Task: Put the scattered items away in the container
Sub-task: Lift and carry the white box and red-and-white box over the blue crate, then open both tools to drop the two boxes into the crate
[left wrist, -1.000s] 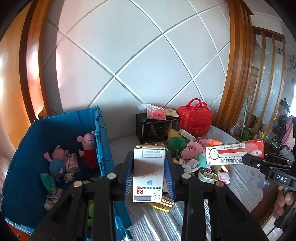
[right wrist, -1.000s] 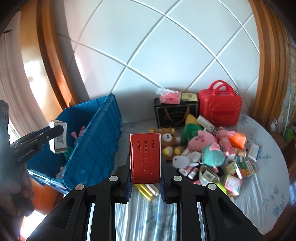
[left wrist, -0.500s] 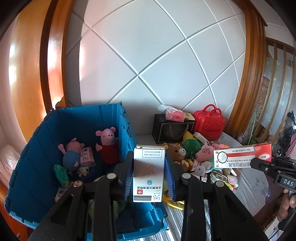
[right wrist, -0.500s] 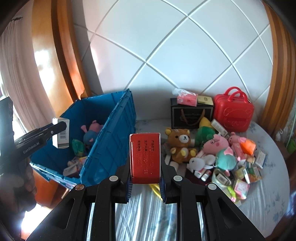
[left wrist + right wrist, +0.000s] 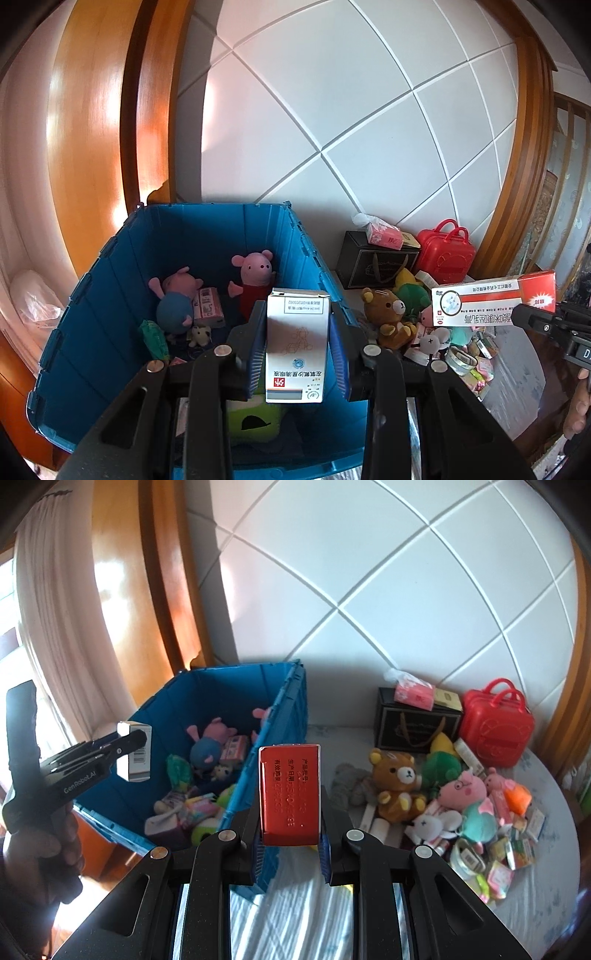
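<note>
The left gripper is closed on a white medicine box, with its blue pads pressing both narrow sides; the box stands upright between the fingers and hangs above the open blue crate, near its right wall; in the right wrist view the same gripper is seen from the side at the left, beside the crate's near rim, with the person's hand around its handle. The right gripper is pinching a red and white carton by its long sides, so the red end flap faces the camera; it hangs above the table just beside the outer wall of the crate; from the left wrist view this carton lies level in the air over the pile of toys. Inside the crate there are a pink pig plush in a red dress, a second pig plush in blue, a small pink box, a green packet and a green plush near the front wall. On the table, to the right of the crate, a brown bear plush, a pink pig plush with glasses, a white rabbit plush and many small boxes lie in a heap; behind them stand a black gift bag and a red toy suitcase.
</note>
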Demonstrator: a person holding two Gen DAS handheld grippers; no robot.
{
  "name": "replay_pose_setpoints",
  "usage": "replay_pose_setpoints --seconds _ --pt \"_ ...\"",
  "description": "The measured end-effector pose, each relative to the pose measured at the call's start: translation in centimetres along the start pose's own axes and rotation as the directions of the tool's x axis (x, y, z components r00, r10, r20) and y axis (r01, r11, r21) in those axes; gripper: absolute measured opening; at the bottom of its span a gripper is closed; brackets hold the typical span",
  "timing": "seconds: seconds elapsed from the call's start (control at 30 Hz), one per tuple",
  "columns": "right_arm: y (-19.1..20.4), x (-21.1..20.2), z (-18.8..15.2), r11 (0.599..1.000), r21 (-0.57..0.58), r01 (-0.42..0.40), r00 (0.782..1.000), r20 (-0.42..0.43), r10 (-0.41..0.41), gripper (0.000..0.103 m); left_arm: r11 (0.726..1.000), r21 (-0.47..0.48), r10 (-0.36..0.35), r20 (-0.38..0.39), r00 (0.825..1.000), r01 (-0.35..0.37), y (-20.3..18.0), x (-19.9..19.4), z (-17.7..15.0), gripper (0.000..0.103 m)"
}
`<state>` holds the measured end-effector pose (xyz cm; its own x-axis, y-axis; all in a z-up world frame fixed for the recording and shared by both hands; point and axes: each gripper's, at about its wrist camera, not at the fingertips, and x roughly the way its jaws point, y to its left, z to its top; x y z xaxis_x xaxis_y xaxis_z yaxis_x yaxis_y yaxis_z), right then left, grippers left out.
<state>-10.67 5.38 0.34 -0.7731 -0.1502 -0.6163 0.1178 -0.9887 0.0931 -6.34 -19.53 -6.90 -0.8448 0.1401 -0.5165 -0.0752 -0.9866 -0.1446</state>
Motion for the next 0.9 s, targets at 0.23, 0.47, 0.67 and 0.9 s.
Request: replay_pose_setpoints --seconds 0.23,0.47,0.67,0.9 --pt "4.4 1.8 1.4 0.998 -0.049 -0.043 0.999 0.003 0.043 0.023 1.0 -0.023 0.021 0.0 1.0 -0.021 3.7 0.0 -0.1 0.031" --pt "8.6 3.5 2.9 0.993 -0.088 -0.082 0.996 0.012 0.084 0.023 0.998 -0.045 0.047 0.0 0.999 -0.047 7.3 -0.2 -0.1 0.031" --pt "11.6 5.5 3.9 0.988 -0.11 -0.11 0.994 0.002 0.111 0.023 0.995 -0.067 0.075 -0.005 0.997 -0.075 10.4 0.1 0.0 0.031" --pt "14.4 7.5 5.1 0.984 -0.119 -0.135 0.991 -0.013 0.135 0.023 0.992 -0.077 0.1 -0.011 0.995 -0.101 13.4 1.0 0.5 0.031"
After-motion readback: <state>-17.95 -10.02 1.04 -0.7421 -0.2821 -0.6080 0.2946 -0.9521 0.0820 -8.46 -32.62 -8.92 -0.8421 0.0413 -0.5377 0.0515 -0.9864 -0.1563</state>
